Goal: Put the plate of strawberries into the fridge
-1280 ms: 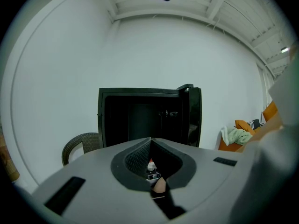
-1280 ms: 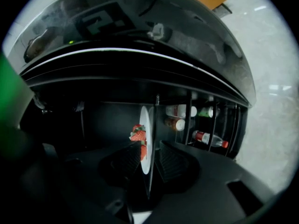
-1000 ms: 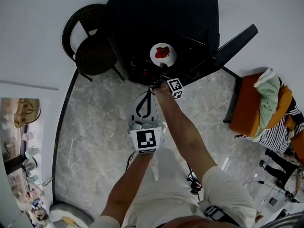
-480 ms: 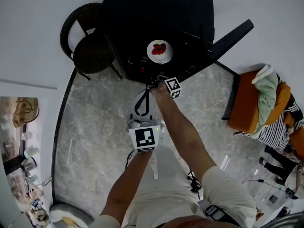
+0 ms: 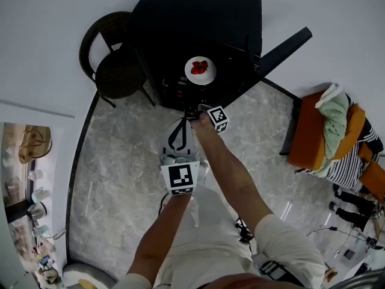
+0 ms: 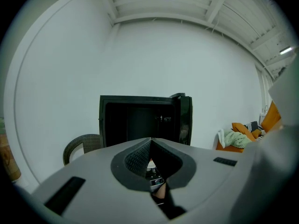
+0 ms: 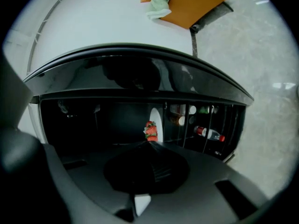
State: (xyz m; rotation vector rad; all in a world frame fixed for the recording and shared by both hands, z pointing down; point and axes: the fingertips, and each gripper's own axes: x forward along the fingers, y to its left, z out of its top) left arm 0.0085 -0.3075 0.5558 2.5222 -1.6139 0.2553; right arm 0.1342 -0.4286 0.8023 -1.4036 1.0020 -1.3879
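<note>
The white plate (image 5: 200, 77) with red strawberries (image 5: 199, 67) sits inside the open black fridge (image 5: 180, 17). In the right gripper view the plate (image 7: 156, 118) and strawberries (image 7: 151, 130) show just beyond my jaws, on a dark shelf. My right gripper (image 5: 195, 111) hangs at the fridge's front edge, a short way back from the plate, shut and empty (image 7: 149, 144). My left gripper (image 5: 182, 123) stays further back over the floor, shut with nothing in it (image 6: 150, 140), pointing at the fridge (image 6: 140, 120).
The fridge door (image 5: 278, 46) swings open to the right, with bottles (image 7: 208, 133) in its rack. A dark wicker chair (image 5: 117, 65) stands left of the fridge. At the right is an orange seat (image 5: 313, 134) with clothes (image 5: 337, 116) on it.
My right gripper has drawn back a little from the plate, which stays in the fridge. The left gripper has kept its place.
</note>
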